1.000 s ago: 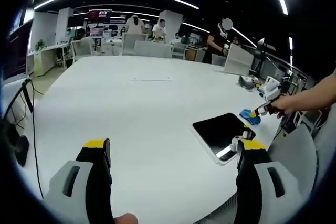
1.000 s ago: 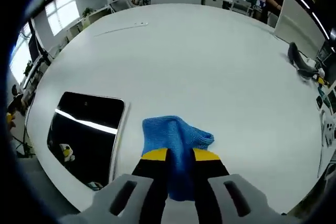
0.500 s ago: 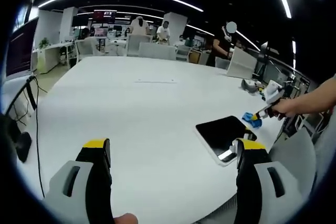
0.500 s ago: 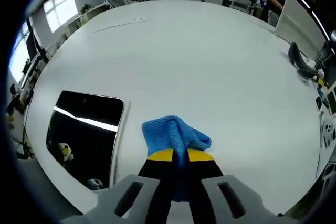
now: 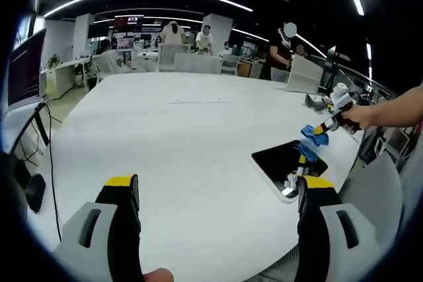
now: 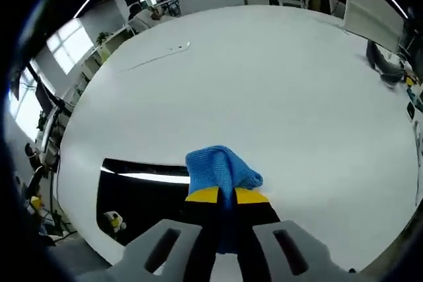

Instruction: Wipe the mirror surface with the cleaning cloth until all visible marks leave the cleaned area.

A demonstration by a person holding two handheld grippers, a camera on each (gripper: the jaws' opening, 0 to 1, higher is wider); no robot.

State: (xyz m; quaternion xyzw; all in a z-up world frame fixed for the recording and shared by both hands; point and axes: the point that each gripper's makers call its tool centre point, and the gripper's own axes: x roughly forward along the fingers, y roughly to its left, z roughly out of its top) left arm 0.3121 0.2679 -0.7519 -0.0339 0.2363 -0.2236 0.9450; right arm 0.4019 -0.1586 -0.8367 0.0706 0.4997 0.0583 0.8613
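Note:
A dark rectangular mirror [image 5: 285, 165] [image 6: 142, 193] lies flat near the white table's near right edge. My right gripper [image 6: 220, 195] is shut on a blue cleaning cloth [image 6: 221, 171], which bunches up beyond its yellow-tipped jaws and hangs just above the mirror's right side. In the left gripper view that right gripper [image 5: 322, 127] comes in from the right in a person's hand, with the blue cloth [image 5: 312, 137] over the mirror's far corner. My left gripper [image 5: 215, 183] stands open above bare table, left of the mirror, nothing between its jaws.
The large white table [image 5: 178, 130] stretches far ahead. A dark object [image 6: 381, 70] lies at the table's far right. Black cables [image 5: 41, 143] hang off the left edge. Desks, chairs and people stand in the background.
My right gripper lifted the cloth off the table and carried it left, over the mirror's edge. The left gripper stayed open and nearly still.

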